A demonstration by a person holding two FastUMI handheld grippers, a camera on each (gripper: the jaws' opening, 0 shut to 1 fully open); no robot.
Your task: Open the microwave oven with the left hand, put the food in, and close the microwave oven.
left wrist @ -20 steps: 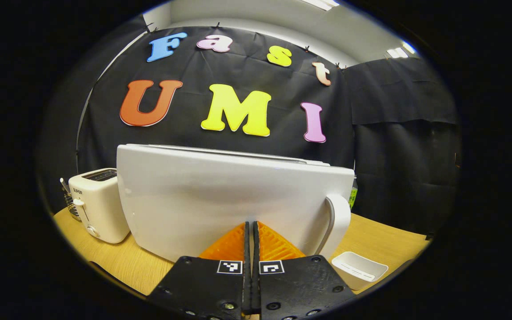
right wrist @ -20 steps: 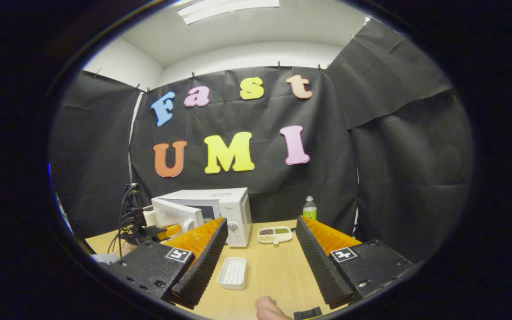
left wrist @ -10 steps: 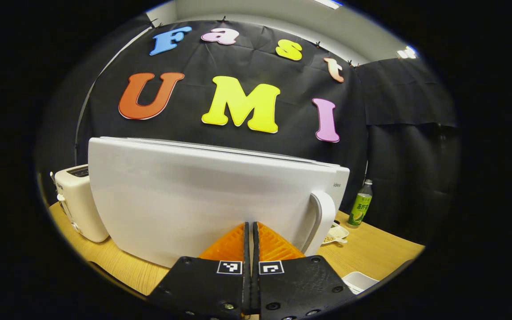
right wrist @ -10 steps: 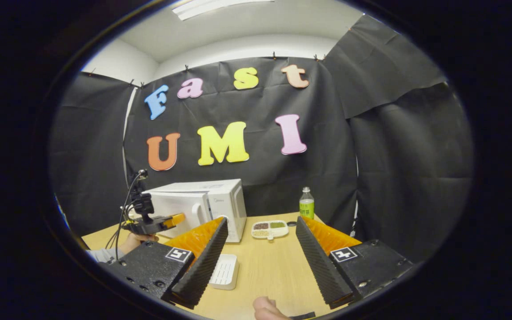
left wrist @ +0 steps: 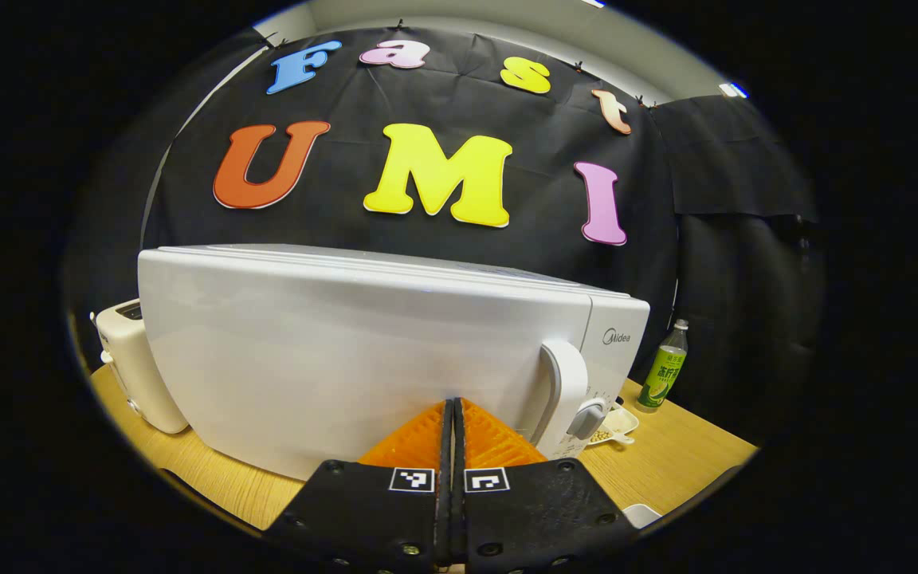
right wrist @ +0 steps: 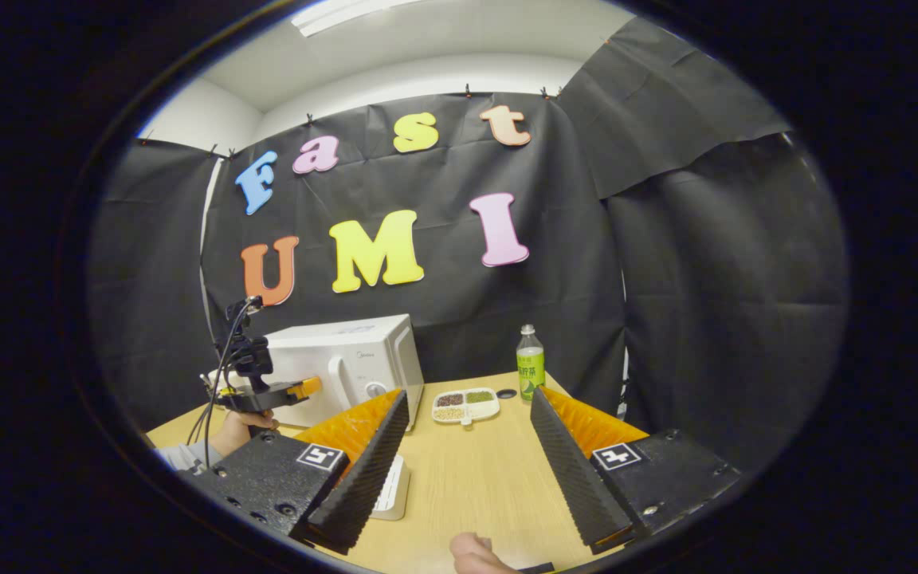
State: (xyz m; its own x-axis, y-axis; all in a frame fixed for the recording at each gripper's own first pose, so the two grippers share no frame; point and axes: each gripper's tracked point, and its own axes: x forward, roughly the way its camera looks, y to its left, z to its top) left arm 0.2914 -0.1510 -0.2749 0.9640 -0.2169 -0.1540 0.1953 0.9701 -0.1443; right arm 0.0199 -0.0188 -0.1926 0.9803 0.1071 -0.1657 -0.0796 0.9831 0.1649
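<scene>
Pressing your clenched left gripper (left wrist: 453, 410) flat against the microwave door (left wrist: 347, 359) seats it; right gripper (right wrist: 467, 414) (at six o'clock) waits released.

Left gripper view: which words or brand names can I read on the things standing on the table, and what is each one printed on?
"Midea": on the front of the microwave oven, upper right corner, above its knob.
Small marks beside the knob: too small to read.
Print on the green bottle: too small to read.
Toaster: no lettering legible.
</scene>
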